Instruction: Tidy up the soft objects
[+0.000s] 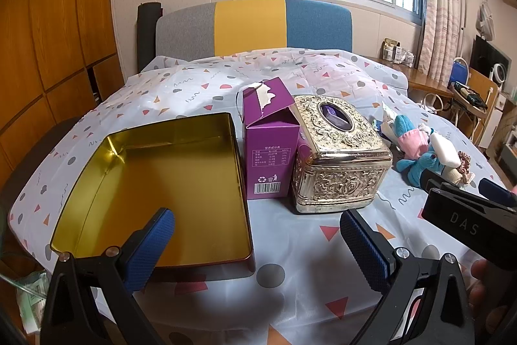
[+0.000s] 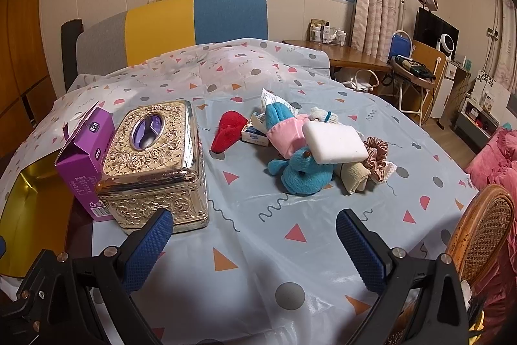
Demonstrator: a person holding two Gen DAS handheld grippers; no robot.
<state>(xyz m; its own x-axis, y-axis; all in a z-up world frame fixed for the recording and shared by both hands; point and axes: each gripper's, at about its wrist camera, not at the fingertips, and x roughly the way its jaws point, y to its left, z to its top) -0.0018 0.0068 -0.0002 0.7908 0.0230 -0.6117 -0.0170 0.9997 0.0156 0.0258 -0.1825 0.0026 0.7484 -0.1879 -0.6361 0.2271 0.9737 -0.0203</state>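
While the gold-lined tin lies open with nothing in it on the patterned counter, a purple carton with a barcode, recycling mark and small unreadable print stands between it and the ornate gold tissue box. The soft pile sits well to the right: a blue plush toy lying head-near, long axis toward the window, white sponge on top, red plush, scrunchie. Left tongs and right tongs gape wide, holding nothing; "DAS" marks the right tool.
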